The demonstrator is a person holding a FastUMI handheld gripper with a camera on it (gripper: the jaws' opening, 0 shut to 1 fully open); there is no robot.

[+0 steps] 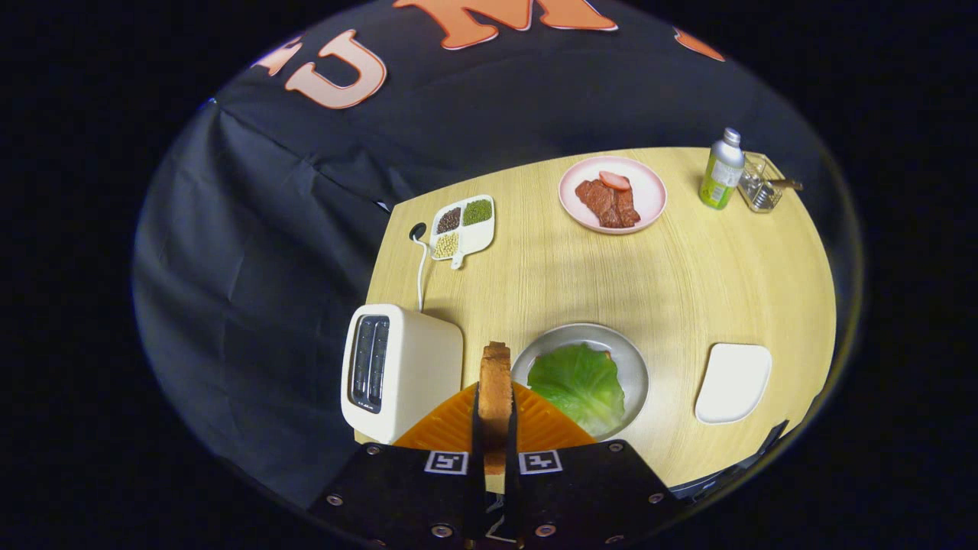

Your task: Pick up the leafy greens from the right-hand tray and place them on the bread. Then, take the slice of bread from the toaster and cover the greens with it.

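Observation:
My gripper point(495, 428) is shut on a slice of toasted bread point(495, 389), held upright on edge between the two orange fingers point(447, 424), high above the table. Just right of the fingers sits a round grey plate point(634, 363) with a green lettuce leaf point(578, 384) spread in it; a sliver of something shows at the leaf's far edge. The cream toaster point(401, 370) stands left of the fingers, both slots looking empty. Farther right lies an empty white tray point(733, 382).
On the far side of the wooden table point(688, 283) are a pink plate of meat slices point(613, 195), a small bottle point(721, 169), a clear glass holder point(758, 186) and a white divided dish of grains point(462, 225). The toaster's cord point(421, 267) runs back.

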